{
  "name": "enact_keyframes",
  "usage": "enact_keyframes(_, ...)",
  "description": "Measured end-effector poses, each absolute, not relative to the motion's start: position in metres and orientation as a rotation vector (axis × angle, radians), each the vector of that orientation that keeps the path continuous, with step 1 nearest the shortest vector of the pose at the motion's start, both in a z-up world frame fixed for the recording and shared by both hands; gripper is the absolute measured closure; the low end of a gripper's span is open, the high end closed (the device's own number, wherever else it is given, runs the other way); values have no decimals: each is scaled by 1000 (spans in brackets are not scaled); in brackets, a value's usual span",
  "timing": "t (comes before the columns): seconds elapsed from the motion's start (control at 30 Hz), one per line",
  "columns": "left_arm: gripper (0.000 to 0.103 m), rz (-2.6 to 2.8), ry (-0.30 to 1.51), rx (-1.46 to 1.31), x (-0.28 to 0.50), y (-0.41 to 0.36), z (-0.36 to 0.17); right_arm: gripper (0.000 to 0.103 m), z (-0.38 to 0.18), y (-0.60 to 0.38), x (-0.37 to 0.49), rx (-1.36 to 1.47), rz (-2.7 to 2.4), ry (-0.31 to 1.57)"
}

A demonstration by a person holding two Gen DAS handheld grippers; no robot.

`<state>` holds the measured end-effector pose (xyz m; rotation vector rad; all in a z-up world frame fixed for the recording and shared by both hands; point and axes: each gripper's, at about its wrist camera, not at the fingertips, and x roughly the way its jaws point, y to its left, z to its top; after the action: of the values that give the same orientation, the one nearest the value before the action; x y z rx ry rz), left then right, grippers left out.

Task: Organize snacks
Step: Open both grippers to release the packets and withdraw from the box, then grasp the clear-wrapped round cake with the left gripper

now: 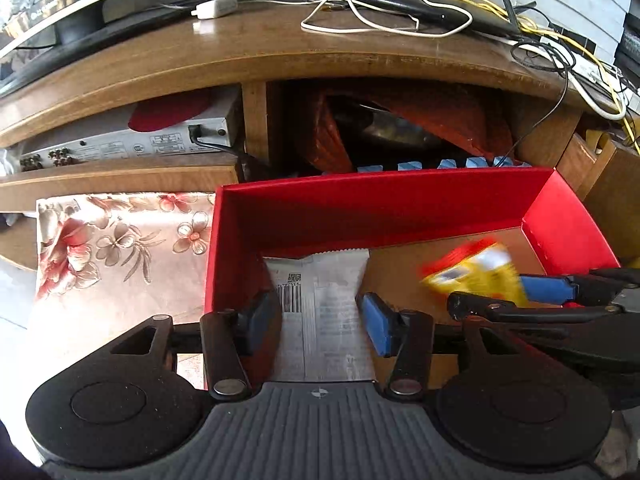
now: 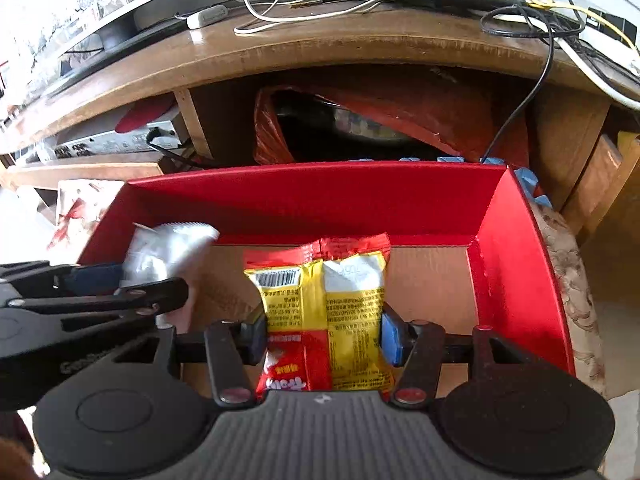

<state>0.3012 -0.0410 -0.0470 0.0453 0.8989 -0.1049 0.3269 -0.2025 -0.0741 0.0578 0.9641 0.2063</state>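
Blur smears yellow-red snack packet (image 2: 320,312) in left view; right gripper (image 2: 324,334) clamps it. Left gripper (image 1: 320,320) loose around silver packet (image 1: 320,316) in red box (image 1: 380,200).

A cluttered wooden media cabinet beyond the fingertips

Ahead of the fingers stood a curved brown wooden cabinet (image 1: 248,46), its glossy top carrying tangled white, black and yellow cables (image 1: 400,20). A silver audio receiver (image 1: 132,144) sat on the shelf beyond the left finger, and a floral beige-and-red cloth (image 1: 112,244) lay left of it. Daylight glared at the upper left.
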Motion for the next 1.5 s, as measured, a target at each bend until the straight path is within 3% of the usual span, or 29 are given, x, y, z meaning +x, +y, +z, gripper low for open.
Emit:
enact_keyframes(0.3,33,-97,861,37,282,-38,-29,38,-51,-200,309,-2,186,890)
enact_keyframes(0.73,32,-133,813,57,230,-47,-1,38,-12,-202,253,-54,162,802)
enact_keyframes(1.23,32,-173,857,101,179,-38,-10,38,-19,-198,207,-55,223,878)
enact_keyframes(1.4,17,-161,892,72,170,-25,-19,38,-24,-191,195,-79,246,906)
enact_keyframes(1.5,15,-164,932,51,171,-19,-28,32,-27,-193,192,-62,250,924)
